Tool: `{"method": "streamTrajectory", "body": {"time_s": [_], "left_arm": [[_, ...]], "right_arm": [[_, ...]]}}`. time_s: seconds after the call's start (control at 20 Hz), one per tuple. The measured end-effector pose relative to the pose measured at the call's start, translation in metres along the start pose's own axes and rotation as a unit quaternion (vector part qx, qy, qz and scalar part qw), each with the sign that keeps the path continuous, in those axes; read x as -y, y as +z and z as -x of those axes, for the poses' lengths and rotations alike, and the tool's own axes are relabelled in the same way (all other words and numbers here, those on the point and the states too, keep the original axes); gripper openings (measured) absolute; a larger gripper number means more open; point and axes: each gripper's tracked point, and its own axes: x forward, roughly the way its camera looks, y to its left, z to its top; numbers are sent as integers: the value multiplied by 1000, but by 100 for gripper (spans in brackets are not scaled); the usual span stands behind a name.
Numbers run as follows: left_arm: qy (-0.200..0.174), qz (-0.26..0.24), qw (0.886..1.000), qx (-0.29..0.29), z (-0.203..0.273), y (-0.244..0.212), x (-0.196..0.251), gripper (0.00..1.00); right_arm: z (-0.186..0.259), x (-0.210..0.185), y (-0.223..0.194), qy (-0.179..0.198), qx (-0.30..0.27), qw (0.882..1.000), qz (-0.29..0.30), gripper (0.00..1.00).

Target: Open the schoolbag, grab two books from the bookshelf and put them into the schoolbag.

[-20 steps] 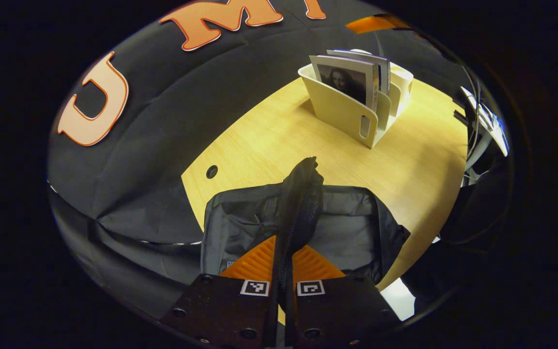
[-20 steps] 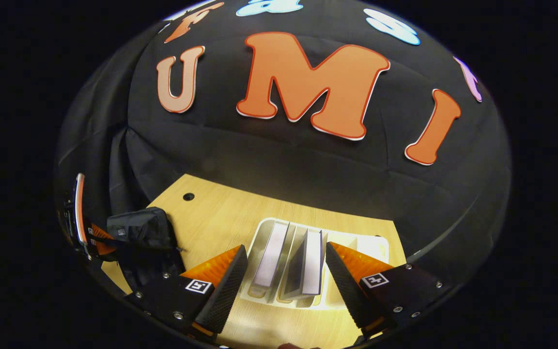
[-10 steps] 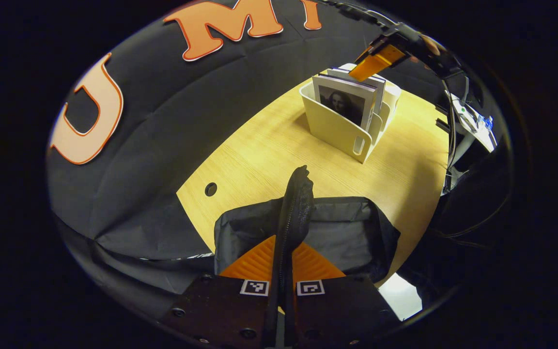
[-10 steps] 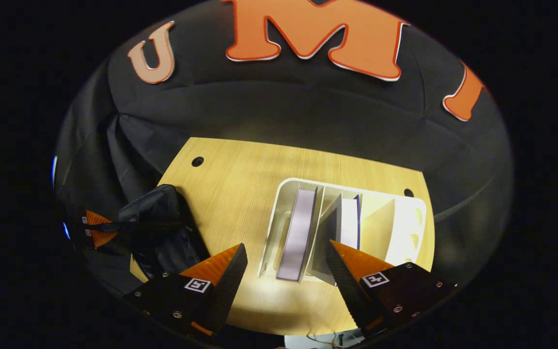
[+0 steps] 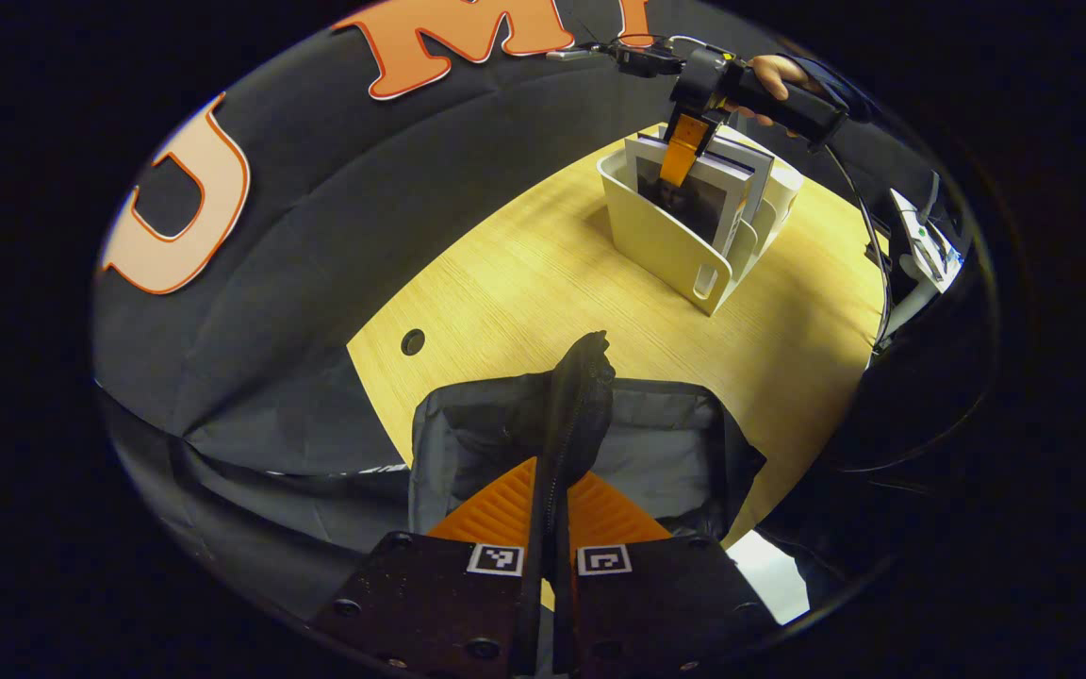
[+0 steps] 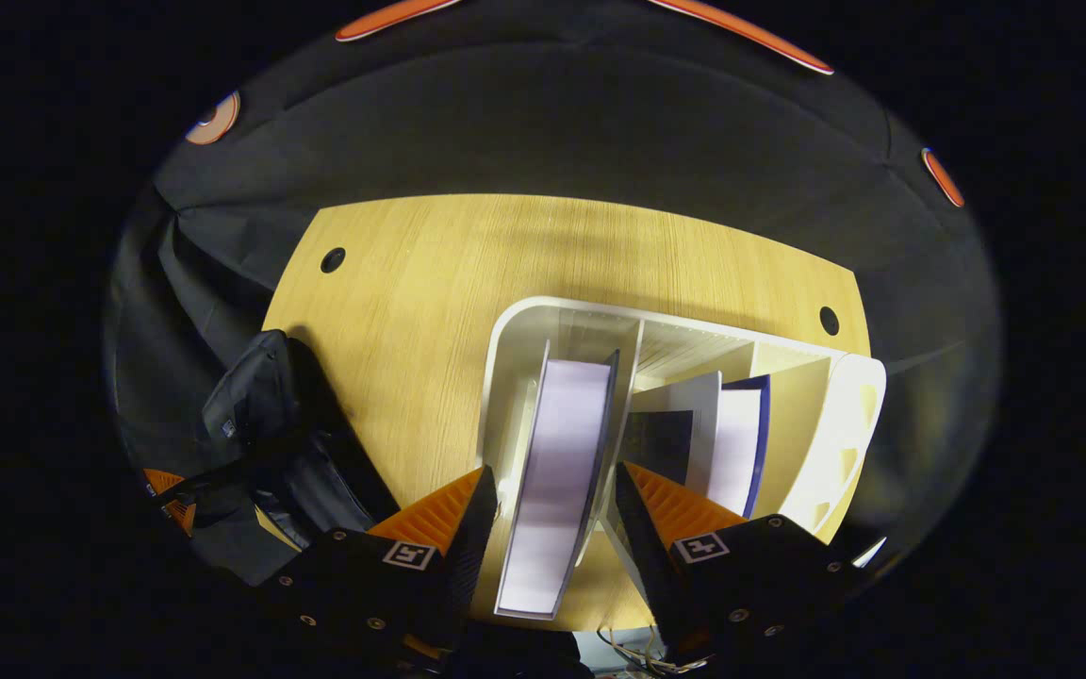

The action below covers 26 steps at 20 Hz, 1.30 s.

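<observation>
Having descended over the bookshelf (image 6: 505, 339), the right gripper (image 6: 551, 505) is straddling the first book (image 6: 557, 471), jaws apart, seemingly untouched, while the left gripper (image 5: 551, 514) is clamping the schoolbag (image 5: 581, 415) flap open.

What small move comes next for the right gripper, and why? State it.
Probably close the right gripper on the first book. Its fingers straddle that book in the bookshelf, open and apparently not yet pressing. The left gripper is shut on the schoolbag flap, holding the schoolbag open, so a grasp and lift seems due.
</observation>
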Motion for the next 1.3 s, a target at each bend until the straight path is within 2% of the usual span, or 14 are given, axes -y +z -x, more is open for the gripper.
{"method": "streamTrajectory", "body": {"time_s": [0.15,0.2,0.35,0.4,0.45,0.6,0.85,1.05,1.3], "left_arm": [[8,10,1000,-13,0,0,0,7],[9,15,1000,-16,-2,0,1,6],[11,39,999,-26,-6,-4,5,7],[13,46,998,-28,-6,-6,6,7],[16,54,998,-30,-7,-6,5,7],[21,59,998,-29,-6,-7,4,7],[10,15,1000,-13,-3,-3,-2,7],[-16,-32,999,9,-5,-2,-10,7],[-54,-75,995,32,-9,-9,-13,4]], "right_arm": [[-6,-1,-4,-2,-22,1000,-19,58],[-3,-3,-3,-1,-26,999,-26,48],[2,-2,-7,4,-32,999,-31,38],[7,-3,-9,9,-31,999,-30,29],[13,-4,-12,16,-30,999,-28,37],[37,-7,-15,33,-12,999,-29,35],[84,-7,-31,41,32,997,-54,34],[120,-15,-61,43,62,991,-109,34],[160,-21,-104,46,100,976,-189,34]]}}
